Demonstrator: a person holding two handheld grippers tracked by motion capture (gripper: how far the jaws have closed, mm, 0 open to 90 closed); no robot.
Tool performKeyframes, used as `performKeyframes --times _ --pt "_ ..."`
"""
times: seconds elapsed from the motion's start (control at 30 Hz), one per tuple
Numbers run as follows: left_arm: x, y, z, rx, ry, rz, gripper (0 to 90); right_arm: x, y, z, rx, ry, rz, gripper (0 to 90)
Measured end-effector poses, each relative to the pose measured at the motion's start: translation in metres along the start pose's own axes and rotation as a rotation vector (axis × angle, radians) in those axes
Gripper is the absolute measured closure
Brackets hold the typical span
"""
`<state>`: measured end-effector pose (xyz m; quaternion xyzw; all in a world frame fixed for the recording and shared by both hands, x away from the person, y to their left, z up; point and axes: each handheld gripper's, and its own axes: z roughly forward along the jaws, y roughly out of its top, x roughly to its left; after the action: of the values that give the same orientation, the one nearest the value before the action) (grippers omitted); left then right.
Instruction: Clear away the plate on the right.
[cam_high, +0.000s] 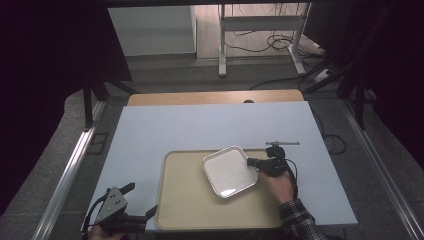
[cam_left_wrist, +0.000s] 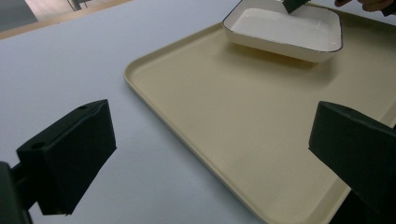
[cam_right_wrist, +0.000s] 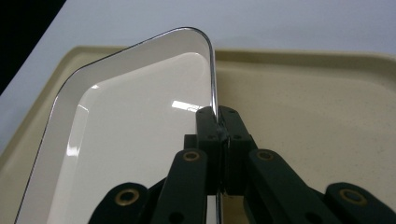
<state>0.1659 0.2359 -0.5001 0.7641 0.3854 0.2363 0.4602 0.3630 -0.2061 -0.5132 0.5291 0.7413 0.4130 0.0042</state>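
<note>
A: On the tray (cam_high: 185, 210), where's the dish (cam_high: 229, 171)?
B: Over its far right part, rim pinched by the right gripper (cam_high: 256, 163). Lifted or resting, I can't tell.
A: And the left gripper (cam_high: 140, 205)?
B: Jaws wide apart, empty, at the tray's near left corner. Letting go remains.

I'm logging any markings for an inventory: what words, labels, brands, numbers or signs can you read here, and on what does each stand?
None can be read: the white dish, the beige tray, the table and both grippers, the left gripper and the right gripper, show plain surfaces with no print.
</note>
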Motion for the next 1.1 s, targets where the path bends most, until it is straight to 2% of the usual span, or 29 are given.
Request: performKeyframes --times 0.27,0.37,0.53,0.67,0.77,0.93,0.97,1.0,1.07,1.1 --pt "0.000 0.000 0.000 0.000 0.000 0.001 0.4 -0.002 0.000 0.006 0.002 -0.035 -0.003 88.8" --pt "0.000 0.000 0.000 0.001 0.000 0.001 0.4 -0.002 -0.001 0.007 0.008 -0.040 -0.019 88.0" --pt "0.000 0.000 0.000 0.001 0.000 0.002 0.4 -0.003 -0.002 0.009 0.020 -0.034 -0.012 87.1" --pt "0.000 0.000 0.000 0.000 -0.001 0.001 0.4 -0.003 0.000 0.003 -0.008 -0.042 -0.033 80.1" --pt "0.000 0.000 0.000 0.000 -0.001 0.002 0.4 -0.003 0.001 -0.001 -0.023 -0.045 -0.054 78.3" --pt "0.000 0.000 0.000 0.000 -0.001 0.001 0.4 0.004 0.000 -0.014 -0.055 -0.019 -0.156 73.3" --pt "0.000 0.000 0.000 0.000 -0.001 0.001 0.4 0.004 0.000 -0.014 -0.055 -0.019 -0.156 73.3" --pt "0.000 0.000 0.000 0.000 -0.001 0.001 0.4 0.008 -0.002 -0.017 -0.061 -0.008 -0.193 73.4" --pt "0.000 0.000 0.000 0.000 -0.001 0.002 0.4 0.013 -0.005 -0.021 -0.059 0.000 -0.225 74.1" --pt "0.000 0.000 0.000 0.000 -0.001 0.002 0.4 0.013 -0.005 -0.021 -0.059 0.000 -0.225 74.1"
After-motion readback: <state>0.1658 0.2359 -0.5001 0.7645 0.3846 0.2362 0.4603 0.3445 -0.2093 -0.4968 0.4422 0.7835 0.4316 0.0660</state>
